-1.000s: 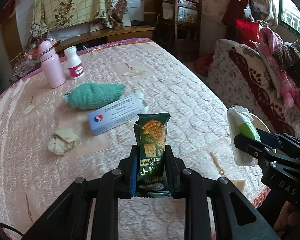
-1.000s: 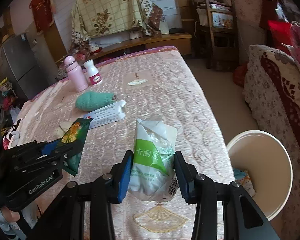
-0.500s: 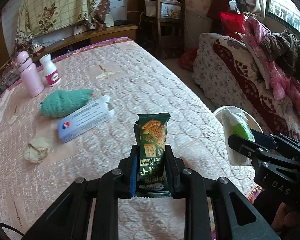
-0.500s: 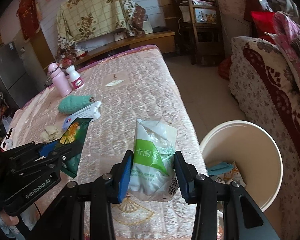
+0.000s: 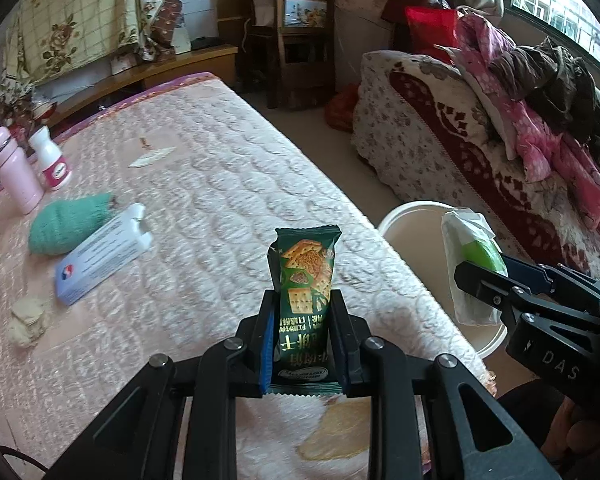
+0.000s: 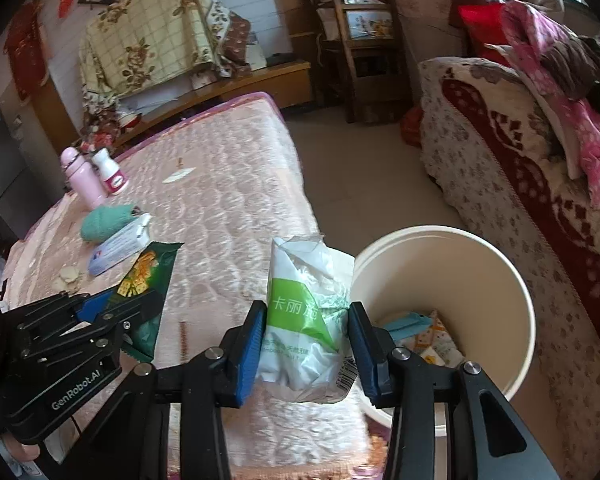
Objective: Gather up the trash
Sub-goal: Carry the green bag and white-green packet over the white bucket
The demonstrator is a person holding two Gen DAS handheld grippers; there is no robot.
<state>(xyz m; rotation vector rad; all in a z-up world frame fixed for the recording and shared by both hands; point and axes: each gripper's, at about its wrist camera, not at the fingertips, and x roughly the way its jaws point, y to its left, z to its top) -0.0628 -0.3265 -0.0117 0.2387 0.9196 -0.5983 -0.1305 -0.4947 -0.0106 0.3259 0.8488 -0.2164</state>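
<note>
The white bucket [image 6: 440, 304] stands on the floor just off the edge of the bed [image 6: 236, 208], already holding some scraps, and everything I do next turns on where it lies from my two loads. From the right gripper [image 6: 307, 344] its mouth opens just to the right and slightly ahead, so I judge that hand is the nearer one. Its jaws are clamped on the white and green plastic pack [image 6: 306, 320], which stands upright between the pads, its long axis pointing away from me, its top edge beside the bucket rim. The left gripper [image 5: 303, 342] is closed on the green cracker wrapper [image 5: 306, 280], also upright, and it hangs over the quilted bed, with the bucket [image 5: 414, 224] off to its right beyond the mattress edge. I'd reckon the left load has further to travel. The box, green cloth and crumpled tissue lie well back on the bed.
</note>
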